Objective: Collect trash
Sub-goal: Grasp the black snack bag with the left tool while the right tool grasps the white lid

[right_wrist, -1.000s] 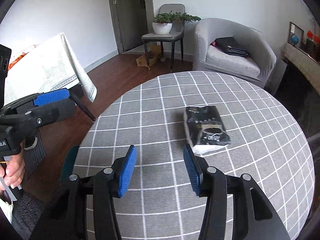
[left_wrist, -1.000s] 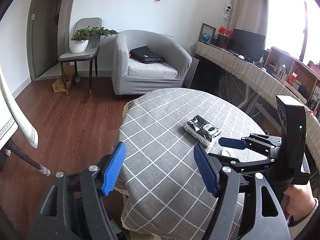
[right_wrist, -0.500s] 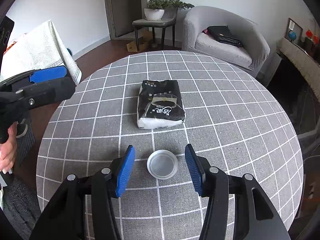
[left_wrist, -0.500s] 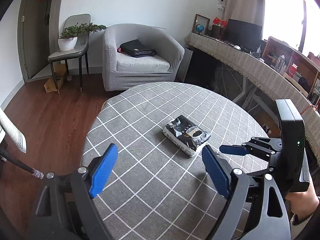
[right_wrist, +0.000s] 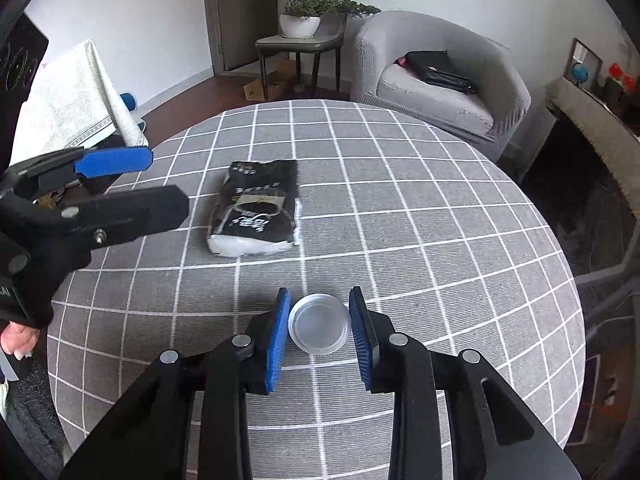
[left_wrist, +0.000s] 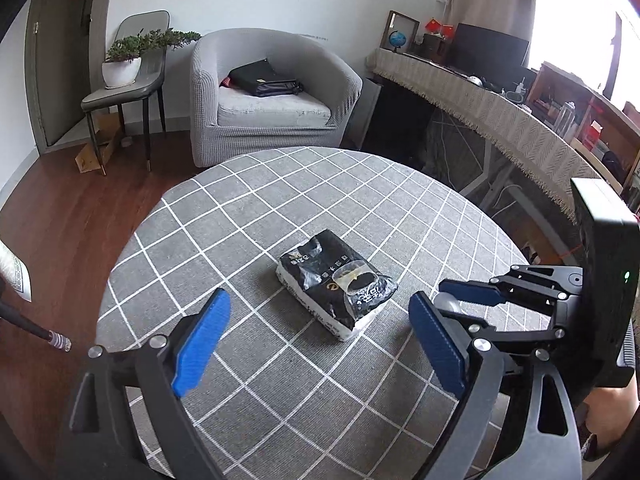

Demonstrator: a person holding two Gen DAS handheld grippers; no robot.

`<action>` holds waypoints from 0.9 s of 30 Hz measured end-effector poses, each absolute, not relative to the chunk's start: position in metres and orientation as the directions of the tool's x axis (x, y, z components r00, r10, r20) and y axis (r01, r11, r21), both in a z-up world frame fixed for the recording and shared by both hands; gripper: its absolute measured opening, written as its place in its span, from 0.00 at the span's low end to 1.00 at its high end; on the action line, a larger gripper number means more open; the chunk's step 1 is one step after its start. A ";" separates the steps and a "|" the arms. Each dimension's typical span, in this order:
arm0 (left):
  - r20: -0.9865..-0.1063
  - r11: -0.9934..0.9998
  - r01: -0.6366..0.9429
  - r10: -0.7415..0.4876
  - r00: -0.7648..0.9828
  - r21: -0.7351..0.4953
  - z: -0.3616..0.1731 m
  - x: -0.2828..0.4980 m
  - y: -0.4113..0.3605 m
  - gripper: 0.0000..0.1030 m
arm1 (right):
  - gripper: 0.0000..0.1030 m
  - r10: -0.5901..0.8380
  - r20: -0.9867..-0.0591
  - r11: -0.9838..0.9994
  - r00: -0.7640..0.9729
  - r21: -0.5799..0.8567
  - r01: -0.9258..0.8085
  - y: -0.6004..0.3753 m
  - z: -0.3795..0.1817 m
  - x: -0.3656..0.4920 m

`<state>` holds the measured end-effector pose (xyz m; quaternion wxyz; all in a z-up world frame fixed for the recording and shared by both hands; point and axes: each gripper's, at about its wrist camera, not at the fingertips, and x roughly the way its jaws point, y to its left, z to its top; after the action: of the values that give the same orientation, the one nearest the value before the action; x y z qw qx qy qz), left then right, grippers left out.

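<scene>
- Grey checked cloth [right_wrist: 400, 208] covering a round table [left_wrist: 132, 248], with two loose things lying on it.
- Translucent plastic lid [right_wrist: 319, 329] lying flat near the table's near edge in the right wrist view, clamped between the blue pads of the right gripper [right_wrist: 319, 330], whose jaws have just been closing onto its rim.
- Black-and-white tissue pack [left_wrist: 338, 282] resting around the middle of the table, apart from the lid and farther from the near edge.
- Left gripper [left_wrist: 318, 344] poised over the near-left part of the table, jaws just opened further and spread wide, nothing between the pads, tissue pack ahead of them and untouched.
- Bare hand [right_wrist: 18, 338] gripping the left tool's handle at the table's left edge.
</scene>
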<state>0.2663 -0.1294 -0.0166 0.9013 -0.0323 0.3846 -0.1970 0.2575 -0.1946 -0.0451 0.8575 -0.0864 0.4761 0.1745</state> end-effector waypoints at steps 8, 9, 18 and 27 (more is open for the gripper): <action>-0.716 0.928 0.317 -0.355 0.601 -0.194 -0.028 0.280 -0.154 0.90 | 0.29 0.226 -0.808 0.957 0.544 0.081 -0.277 -0.236 -0.033 0.261; -0.721 0.930 0.314 -0.350 0.598 -0.190 -0.029 0.281 -0.157 0.90 | 0.29 0.229 -0.805 0.958 0.548 0.088 -0.272 -0.238 -0.032 0.261; -0.769 0.959 0.236 -0.268 0.580 -0.157 -0.039 0.301 -0.173 0.90 | 0.29 0.244 -0.797 0.960 0.553 0.119 -0.253 -0.258 -0.035 0.253; -0.782 0.963 0.257 -0.223 0.581 -0.084 -0.043 0.306 -0.199 0.89 | 0.29 0.262 -0.791 0.958 0.552 0.146 -0.246 -0.272 -0.034 0.249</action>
<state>0.3064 -0.1990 -0.0430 0.8890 0.0192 0.4371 -0.1351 0.2493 -0.2716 -0.0344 0.8809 0.0092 0.4507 0.1443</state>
